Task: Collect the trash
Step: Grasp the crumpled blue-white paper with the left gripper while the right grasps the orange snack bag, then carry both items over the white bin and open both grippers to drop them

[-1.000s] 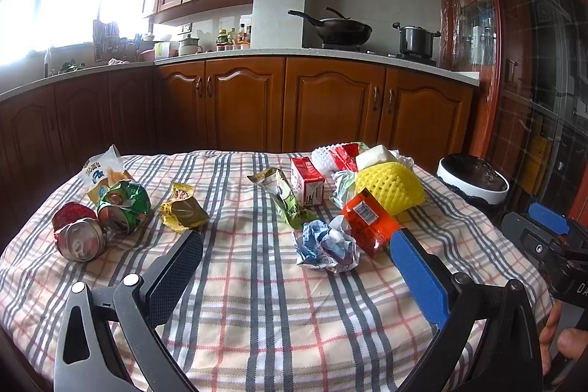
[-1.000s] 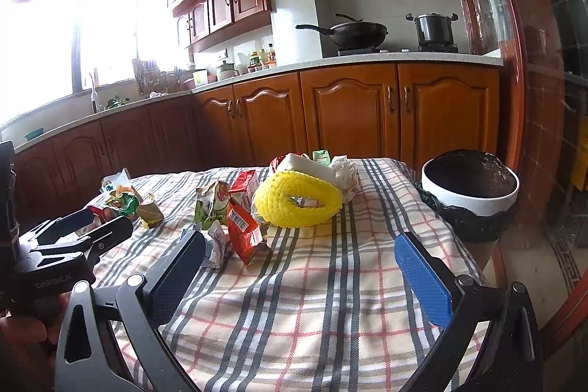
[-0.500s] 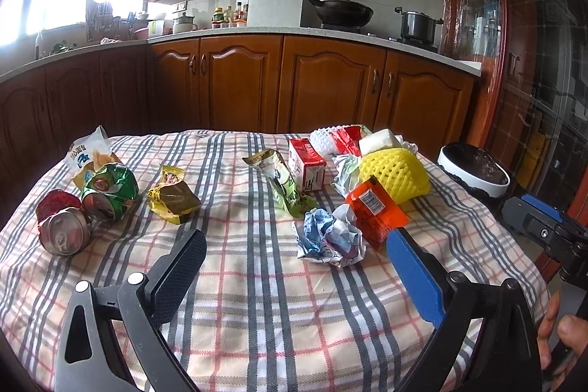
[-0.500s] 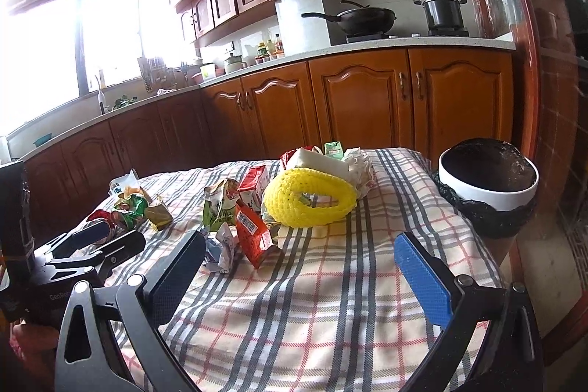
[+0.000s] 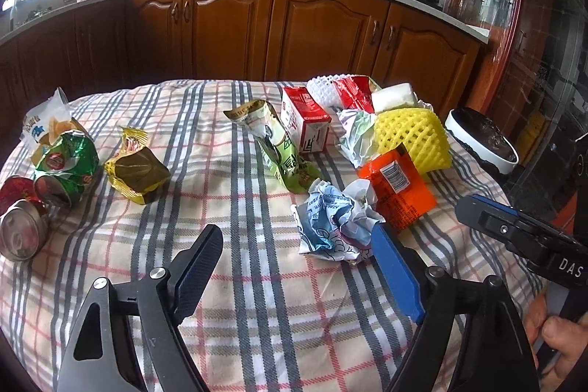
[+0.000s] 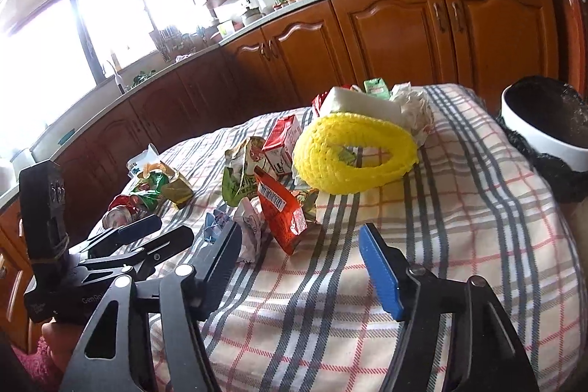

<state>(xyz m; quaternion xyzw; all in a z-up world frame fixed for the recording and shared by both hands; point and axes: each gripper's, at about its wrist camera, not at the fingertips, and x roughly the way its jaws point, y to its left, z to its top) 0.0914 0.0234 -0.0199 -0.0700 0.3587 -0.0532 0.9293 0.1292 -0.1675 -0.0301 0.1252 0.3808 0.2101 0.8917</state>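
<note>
Trash lies on the plaid-covered table (image 5: 257, 281): a crumpled white-and-blue paper (image 5: 330, 226), an orange packet (image 5: 398, 188), a yellow foam net (image 5: 411, 138), a red-and-white carton (image 5: 305, 123), a green wrapper (image 5: 279, 149), a gold wrapper (image 5: 136, 169) and crushed cans (image 5: 22, 226). My left gripper (image 5: 294, 245) is open and empty just short of the crumpled paper. My right gripper (image 6: 297, 241) is open and empty, near the orange packet (image 6: 281, 212) and in front of the yellow net (image 6: 352, 153).
A white bin with a black liner (image 6: 544, 120) stands off the table's right edge; it also shows in the left wrist view (image 5: 481, 142). Wooden cabinets (image 5: 323, 32) and a counter with a wok and pot run behind.
Both grippers have moved forward and down toward the trash pile; the items look larger and closer. Both stay open. Nothing on the table has moved.
</note>
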